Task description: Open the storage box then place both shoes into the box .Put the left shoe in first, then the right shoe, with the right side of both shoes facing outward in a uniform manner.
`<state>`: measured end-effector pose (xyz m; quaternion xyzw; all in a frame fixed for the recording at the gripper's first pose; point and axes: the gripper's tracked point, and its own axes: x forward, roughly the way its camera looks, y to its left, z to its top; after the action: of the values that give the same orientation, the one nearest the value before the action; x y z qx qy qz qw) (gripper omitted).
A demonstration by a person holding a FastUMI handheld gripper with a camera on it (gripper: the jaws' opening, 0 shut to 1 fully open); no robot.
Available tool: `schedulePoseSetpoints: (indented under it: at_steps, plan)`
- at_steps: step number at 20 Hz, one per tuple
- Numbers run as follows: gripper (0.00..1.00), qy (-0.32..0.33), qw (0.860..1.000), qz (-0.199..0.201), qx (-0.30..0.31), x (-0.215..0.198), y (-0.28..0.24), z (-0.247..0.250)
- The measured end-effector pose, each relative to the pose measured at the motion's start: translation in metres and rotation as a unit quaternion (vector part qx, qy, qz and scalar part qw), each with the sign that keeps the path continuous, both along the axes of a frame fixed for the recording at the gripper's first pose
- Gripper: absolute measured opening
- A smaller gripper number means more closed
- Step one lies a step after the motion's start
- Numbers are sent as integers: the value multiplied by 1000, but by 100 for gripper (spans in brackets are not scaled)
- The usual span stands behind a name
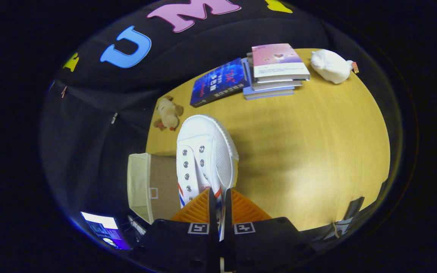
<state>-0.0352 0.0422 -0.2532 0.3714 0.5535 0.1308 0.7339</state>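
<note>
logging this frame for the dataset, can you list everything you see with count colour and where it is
shoe: 1, white with red and blue stripes, held up by its heel edge, toe pointing away over the table
storage box: 1, beige fabric, open, beside and partly behind the shoe
table: 1, yellowish wood, beyond the fingers
books: a small stack, pink cover on top, far side of table
blue book: 1, dark blue, flat beside the stack
brown plush toy: 1, tan, just beyond the shoe's toe
white plush toy: 1, white, far corner past the stack
tool: 1, orange fingers on black body, both pressed on the shoe's heel
</note>
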Motion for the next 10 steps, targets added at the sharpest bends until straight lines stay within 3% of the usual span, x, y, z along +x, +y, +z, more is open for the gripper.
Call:
schedulePoseSetpoints:
  at_steps: [5,10]
  plan:
    - [9,-14,997,20,68,13,87,72]
    - [9,-7,996,54,73,11,162,102]
